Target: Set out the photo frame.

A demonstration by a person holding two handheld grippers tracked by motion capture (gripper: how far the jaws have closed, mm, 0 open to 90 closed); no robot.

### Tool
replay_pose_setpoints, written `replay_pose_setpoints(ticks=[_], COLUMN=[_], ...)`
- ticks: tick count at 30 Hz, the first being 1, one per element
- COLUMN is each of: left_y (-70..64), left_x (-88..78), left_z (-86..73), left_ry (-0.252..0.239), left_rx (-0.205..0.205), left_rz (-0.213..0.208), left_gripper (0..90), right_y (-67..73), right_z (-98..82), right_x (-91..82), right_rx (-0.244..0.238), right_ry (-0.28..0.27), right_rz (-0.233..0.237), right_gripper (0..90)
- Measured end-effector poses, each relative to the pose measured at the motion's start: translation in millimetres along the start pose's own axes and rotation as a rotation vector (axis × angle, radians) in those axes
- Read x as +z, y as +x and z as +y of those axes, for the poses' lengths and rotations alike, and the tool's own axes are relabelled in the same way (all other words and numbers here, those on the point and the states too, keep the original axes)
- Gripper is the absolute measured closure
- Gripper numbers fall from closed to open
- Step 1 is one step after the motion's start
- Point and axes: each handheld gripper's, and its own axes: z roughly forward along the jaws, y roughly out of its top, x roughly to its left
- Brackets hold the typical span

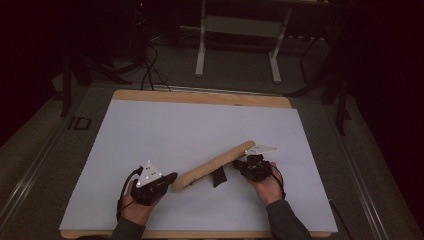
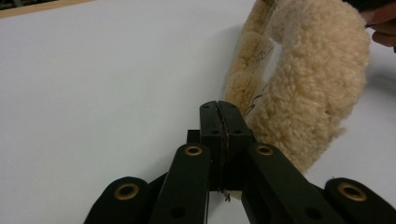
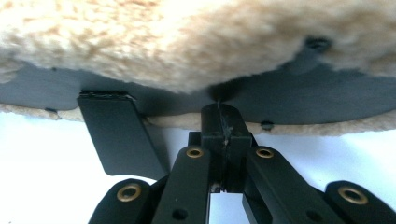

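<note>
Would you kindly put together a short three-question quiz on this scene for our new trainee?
1. True or false: the fleece roll lies slantwise on the white sheet.
2. How do the jaws of the left gripper stand: A) wide open, B) shut together, C) clamped round a cup?
3. Fill in: from the roll, by the right gripper, hangs a flat ____ strap.

Key: 1 true. 2 B; in the left gripper view they meet beside the roll's end. 3 black.
</note>
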Motion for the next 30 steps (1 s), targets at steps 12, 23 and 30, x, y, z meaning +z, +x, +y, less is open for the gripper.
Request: replay_pose_setpoints(ticks=[12,23,30], left_y=[-6.1,-13.7,-16.9], left_x=[2.3,5.9,7.7], left_z=[0.8,1.5,1.9], left_ry=[-0.003,0.001,0.003], left_rx=[0.013,0.023,0.03], left_rz=[-0.019,-0.045,-0.056], left_gripper=[90.0,90.0,90.0], right_y=[5.4,8.9,8.0], right_z=[4.9,9.4,11.2], right_x=[0.3,3.0,4.8], right_rx=[-0.006,-0.009,-0.002], right_ry=[0.0,-0.001,0.0], right_rz=[0.004,0.009,0.011], right_gripper=[90.0,90.0,90.0])
